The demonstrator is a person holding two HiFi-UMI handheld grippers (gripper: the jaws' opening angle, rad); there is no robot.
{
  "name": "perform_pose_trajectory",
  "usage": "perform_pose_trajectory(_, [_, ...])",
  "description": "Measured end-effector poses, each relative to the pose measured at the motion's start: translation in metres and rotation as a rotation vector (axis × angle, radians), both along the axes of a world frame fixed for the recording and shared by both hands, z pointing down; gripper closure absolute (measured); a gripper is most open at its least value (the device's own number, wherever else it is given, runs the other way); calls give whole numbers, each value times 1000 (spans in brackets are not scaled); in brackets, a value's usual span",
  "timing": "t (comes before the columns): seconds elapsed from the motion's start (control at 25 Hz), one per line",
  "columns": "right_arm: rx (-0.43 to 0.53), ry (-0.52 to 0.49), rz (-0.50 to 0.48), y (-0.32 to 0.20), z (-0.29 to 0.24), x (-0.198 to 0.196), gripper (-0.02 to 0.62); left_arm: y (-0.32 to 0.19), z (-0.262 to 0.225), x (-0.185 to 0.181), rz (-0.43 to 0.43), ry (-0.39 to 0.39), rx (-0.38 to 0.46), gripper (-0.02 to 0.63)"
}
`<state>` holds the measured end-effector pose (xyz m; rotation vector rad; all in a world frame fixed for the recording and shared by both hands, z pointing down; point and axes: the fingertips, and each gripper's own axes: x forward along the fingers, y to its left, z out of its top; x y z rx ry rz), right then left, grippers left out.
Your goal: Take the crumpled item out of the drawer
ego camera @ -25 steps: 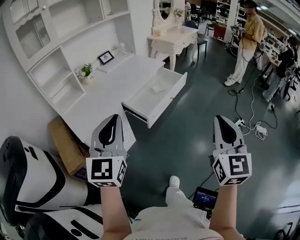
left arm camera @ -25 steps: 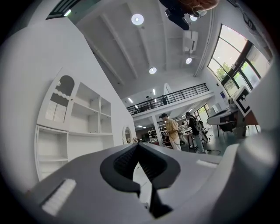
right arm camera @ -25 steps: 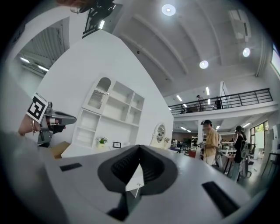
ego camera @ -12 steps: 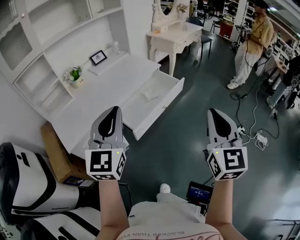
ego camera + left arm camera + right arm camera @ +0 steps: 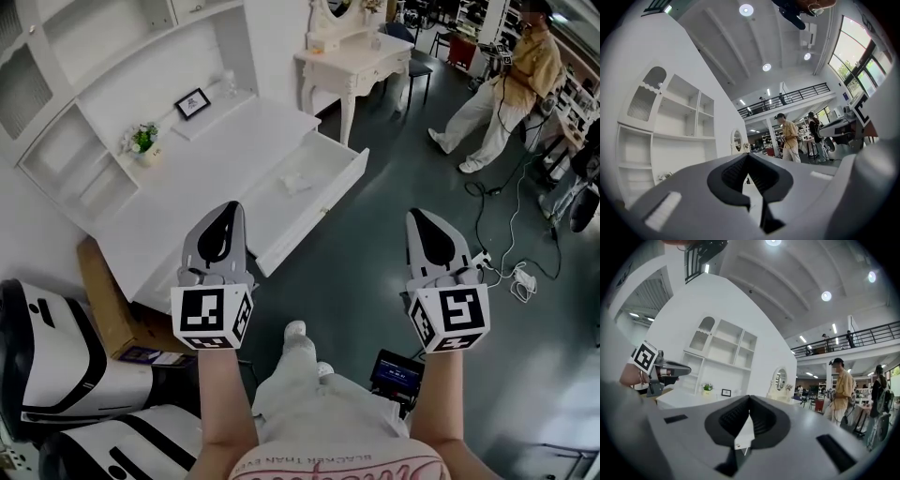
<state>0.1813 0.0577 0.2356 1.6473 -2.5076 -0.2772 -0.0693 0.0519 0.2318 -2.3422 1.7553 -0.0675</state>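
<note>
Head view: the person is standing back from the white worktop (image 5: 220, 164), which is running diagonally across the upper left of the frame. The drawer (image 5: 323, 208) is hanging pulled out toward frame centre, so its inside is lying open from above. The crumpled item (image 5: 297, 182), pale and small, is sitting on the drawer floor toward its upper right part, with nothing touching it.

The left gripper (image 5: 225, 214) and right gripper (image 5: 424, 219) are being held level, side by side in the lower half of the frame, well apart from the item. The left one's fingers (image 5: 727, 177) are sitting pressed together, gripping nothing. The right one's fingers (image 5: 725, 420) are likewise meeting at the tips, empty, with only white furniture showing through the gap behind them.

Judgement: the reach is looking not yet begun. Closed fingers are suiting carrying, not grasping, and will be needing to part before going in. The item is looking light and soft, so a shallow pinch from above should do.

A plant (image 5: 141, 141) and a picture frame (image 5: 192, 101) are standing at the worktop's back, out of the way.
</note>
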Motion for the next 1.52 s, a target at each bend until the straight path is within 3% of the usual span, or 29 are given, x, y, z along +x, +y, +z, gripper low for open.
perform_pose_trajectory(0.48, [-22,-18,30,-65,13,0,588,-82,13,-3,39,16,-25,603])
perform_pose_trajectory(0.64, [-45,-48,7,-108,18,-12,588,-126,21,-9,42,21,-41,601])
perform_pose_trajectory(1.12, [-119,1,-15,-256,44,-70,588,-271,46,-38,92,65,-113,601])
perform_pose_trajectory(1.16, [-127,2,-12,-266,47,-72,588,-282,48,-39,102,78,-122,586])
perform_pose_trajectory(1.24, [-141,2,-7,-285,51,-77,588,-301,50,-40,114,102,-134,432])
perform_pose_trajectory(1.32, [-155,8,-6,-301,55,-82,588,-318,53,-41,123,107,-144,354])
perform_pose_trajectory(1.52, [-198,34,-7,-325,72,-90,588,-344,73,-40,140,100,-193,325])
